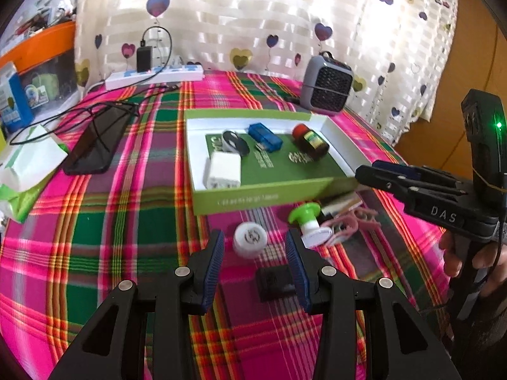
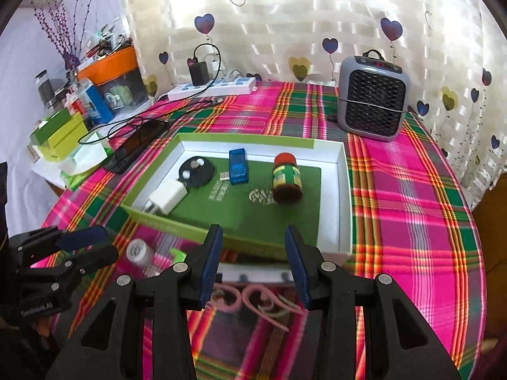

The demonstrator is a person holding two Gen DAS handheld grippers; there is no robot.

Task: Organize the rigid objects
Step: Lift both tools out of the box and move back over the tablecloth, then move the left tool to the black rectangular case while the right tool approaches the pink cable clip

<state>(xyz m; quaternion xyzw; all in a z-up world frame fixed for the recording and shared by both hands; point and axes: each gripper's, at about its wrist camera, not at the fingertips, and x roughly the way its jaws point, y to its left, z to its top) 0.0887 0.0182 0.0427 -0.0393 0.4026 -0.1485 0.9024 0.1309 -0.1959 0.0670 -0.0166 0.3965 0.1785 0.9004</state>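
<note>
Green box lid [image 1: 272, 194] sits mid-table on the plaid cloth [image 1: 126, 221], open side up. Inside it: white charger cube [image 1: 223, 171] at 7 o'clock, black round disc [image 1: 236, 142] at 10 o'clock, blue USB reader [image 1: 264, 137] at 12 o'clock, red-capped brown bottle [image 1: 310, 141] lying at 2 o'clock

Outside the lid, along its near wall: white round cap [image 1: 250, 239], green-topped white stopper [image 1: 309, 221] tipped on its side, pink hair clip [image 1: 351, 221] just beside the stopper, and a small black block [image 1: 274, 281] nearer the camera

Left gripper [image 1: 255, 266]: jaws wide apart, holding nothing. In the left wrist view the white round cap lies between and just ahead of the fingertips, touching neither pad; the black block sits against the inner side of the right-hand finger, contact cannot be confirmed

Right gripper [image 2: 253, 262]: jaws wide apart, empty. In the right wrist view its tips hang over the near wall of the lid; the pink hair clip [image 2: 253, 300] lies on the cloth between the fingers, blurred. From the left wrist view this gripper [image 1: 380, 174] is at 3 o'clock, tips near the lid's right near corner

Periphery: grey fan heater [image 2: 372, 103] at 1 o'clock, white power strip [image 2: 212, 90] at 11 o'clock, dark phone [image 1: 95, 145] at 9 o'clock with a black cable across it
</note>
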